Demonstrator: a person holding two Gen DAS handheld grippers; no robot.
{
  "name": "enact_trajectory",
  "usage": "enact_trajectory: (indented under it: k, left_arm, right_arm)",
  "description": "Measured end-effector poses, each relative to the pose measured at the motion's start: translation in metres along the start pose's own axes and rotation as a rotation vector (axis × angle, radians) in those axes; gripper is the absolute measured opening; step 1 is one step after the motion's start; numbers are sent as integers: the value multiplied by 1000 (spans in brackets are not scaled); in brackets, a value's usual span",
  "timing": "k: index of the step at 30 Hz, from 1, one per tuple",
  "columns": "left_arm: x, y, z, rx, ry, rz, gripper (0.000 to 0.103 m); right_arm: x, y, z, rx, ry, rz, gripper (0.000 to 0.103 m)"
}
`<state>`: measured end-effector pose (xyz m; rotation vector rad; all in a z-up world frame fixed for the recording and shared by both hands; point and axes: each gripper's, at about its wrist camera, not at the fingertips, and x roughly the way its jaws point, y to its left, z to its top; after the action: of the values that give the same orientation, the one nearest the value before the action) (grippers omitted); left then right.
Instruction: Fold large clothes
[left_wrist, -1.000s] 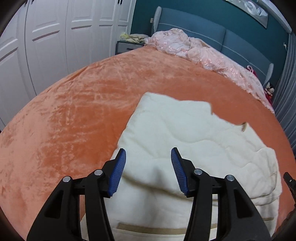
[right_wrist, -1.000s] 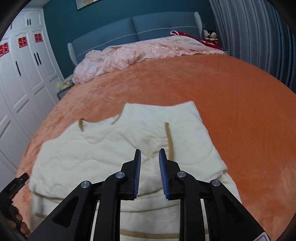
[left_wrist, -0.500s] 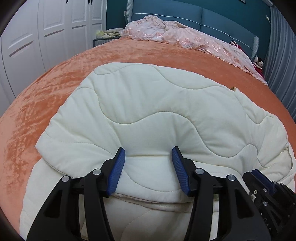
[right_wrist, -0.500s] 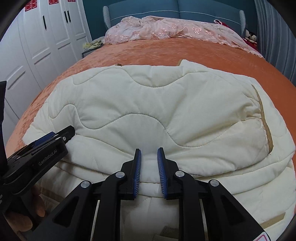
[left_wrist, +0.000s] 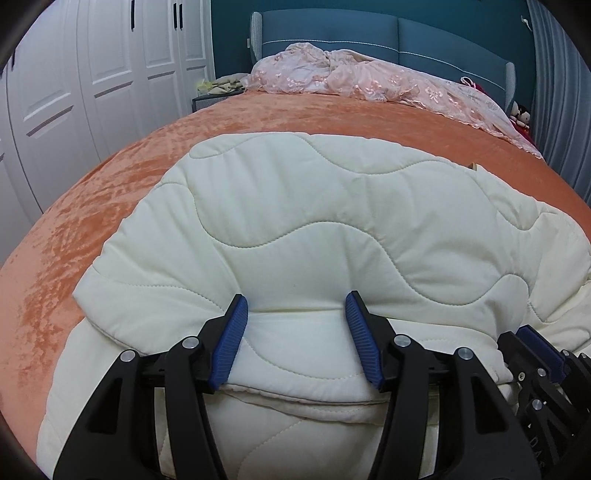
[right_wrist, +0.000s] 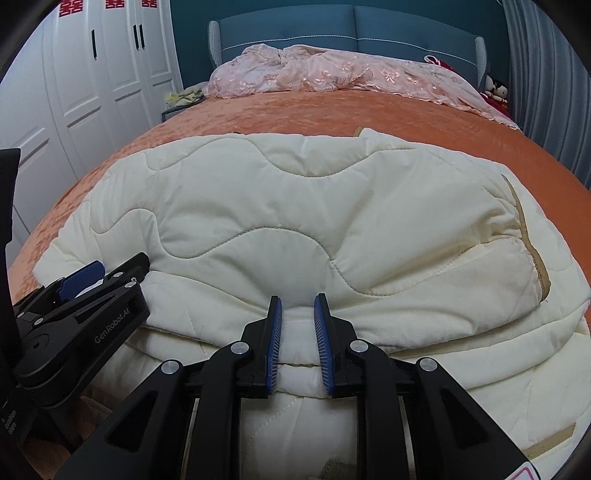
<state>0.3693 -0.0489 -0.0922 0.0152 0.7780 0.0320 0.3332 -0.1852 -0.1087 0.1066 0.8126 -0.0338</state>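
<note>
A cream quilted garment (left_wrist: 314, 192) (right_wrist: 295, 192) lies folded on the orange bedspread (left_wrist: 110, 192), its puffy top layer doubled over the lower one. My left gripper (left_wrist: 295, 301) holds the near folded edge, jaws wide around the thick cloth that fills the gap. It also shows at the left of the right wrist view as the left gripper (right_wrist: 99, 277). My right gripper (right_wrist: 297, 301) is shut on the same edge further right, pinching a narrow bunch of cloth. The right gripper (left_wrist: 532, 339) sits close beside the left one. A tan trim band (right_wrist: 532, 240) runs down the garment's right side.
A crumpled pink bedcover (left_wrist: 369, 77) lies along the blue headboard (right_wrist: 351, 29) at the far end. White wardrobe doors (left_wrist: 92, 74) stand on the left, and a nightstand (left_wrist: 207, 99) with loose items beside them. Grey curtains (right_wrist: 546, 74) hang on the right.
Both grippers came down and nearer to the bed with the folded top layer, which now lies on the lower layer. Over the last half second little has moved.
</note>
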Motion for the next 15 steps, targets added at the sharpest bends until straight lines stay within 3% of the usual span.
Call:
enact_trajectory:
  k: [11,15]
  left_arm:
    - [3,-8,-3,23,-18,39,54]
    - [-2,1,6,-2,27,-18,58]
  right_arm:
    - [3,5,-5,2,-25,-8,19]
    - [-5,-12,6,73,28,84,19]
